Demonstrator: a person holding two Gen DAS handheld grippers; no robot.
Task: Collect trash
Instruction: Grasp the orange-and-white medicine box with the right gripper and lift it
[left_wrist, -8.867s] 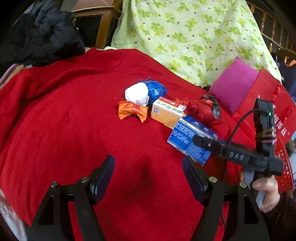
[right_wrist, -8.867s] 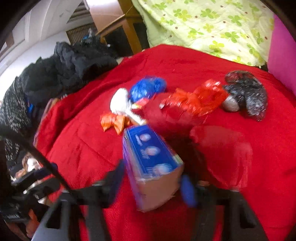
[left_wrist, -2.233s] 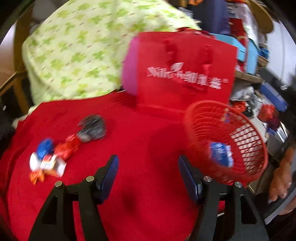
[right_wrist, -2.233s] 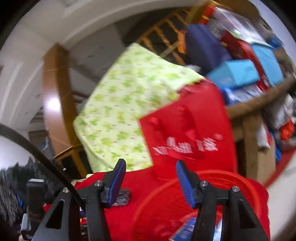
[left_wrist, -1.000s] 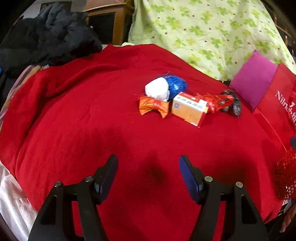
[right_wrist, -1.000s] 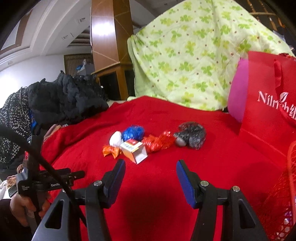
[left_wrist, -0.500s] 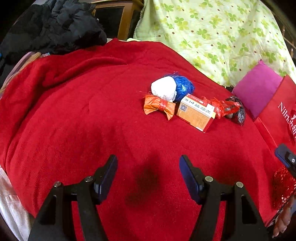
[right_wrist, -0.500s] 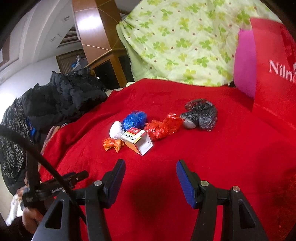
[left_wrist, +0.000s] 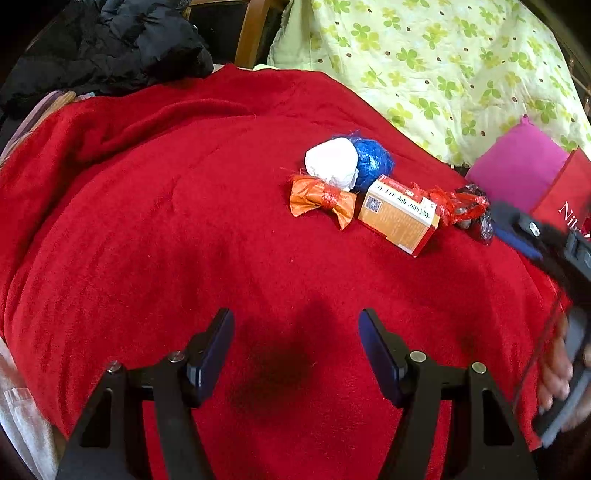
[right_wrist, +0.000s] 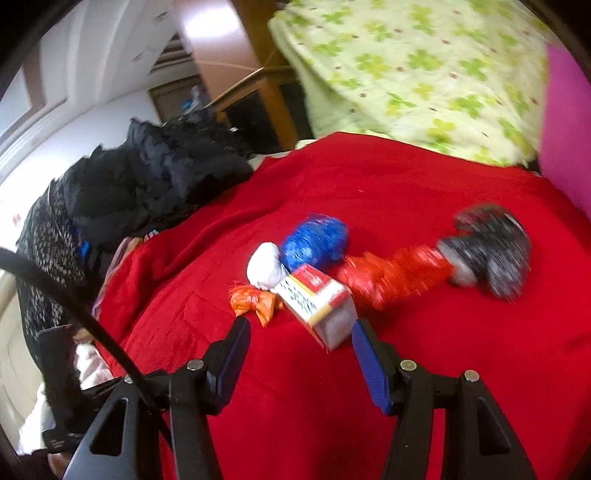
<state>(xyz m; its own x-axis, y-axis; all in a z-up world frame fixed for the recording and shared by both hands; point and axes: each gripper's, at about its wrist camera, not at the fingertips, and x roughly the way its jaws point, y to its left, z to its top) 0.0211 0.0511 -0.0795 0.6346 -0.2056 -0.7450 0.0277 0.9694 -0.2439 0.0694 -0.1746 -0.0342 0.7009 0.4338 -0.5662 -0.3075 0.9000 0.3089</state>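
Right hand-held gripper (right_wrist: 301, 341): jaws wide, nothing held; the orange-and-white box (right_wrist: 318, 304) lies just ahead of it, its near end close to the right-hand finger, not yet between the pads.
Left hand-held gripper (left_wrist: 295, 341): jaws wide and empty, hanging over bare red blanket (left_wrist: 155, 236), well short of the trash.
Trash: the box touches the orange wrapper (right_wrist: 255, 301), white wad (right_wrist: 264, 266), blue foil ball (right_wrist: 316, 242) and red wrapper (right_wrist: 391, 273); the black-and-silver wrapper (right_wrist: 491, 247) lies farther ahead and to the right.
Risk, snagging: closing on the box may catch the orange wrapper too, since they touch.
Risk, pushing: the soft blanket may let the box slide or tip if a finger hits its end.
Risk, blur: the right view is smeared, so alignment is uncertain.
Around: black clothing (right_wrist: 155, 173) far ahead on the left, green-patterned quilt (right_wrist: 406, 66) beyond, pink cushion (left_wrist: 517, 166) to the right.
In the way: nothing lies between the right gripper and the box.
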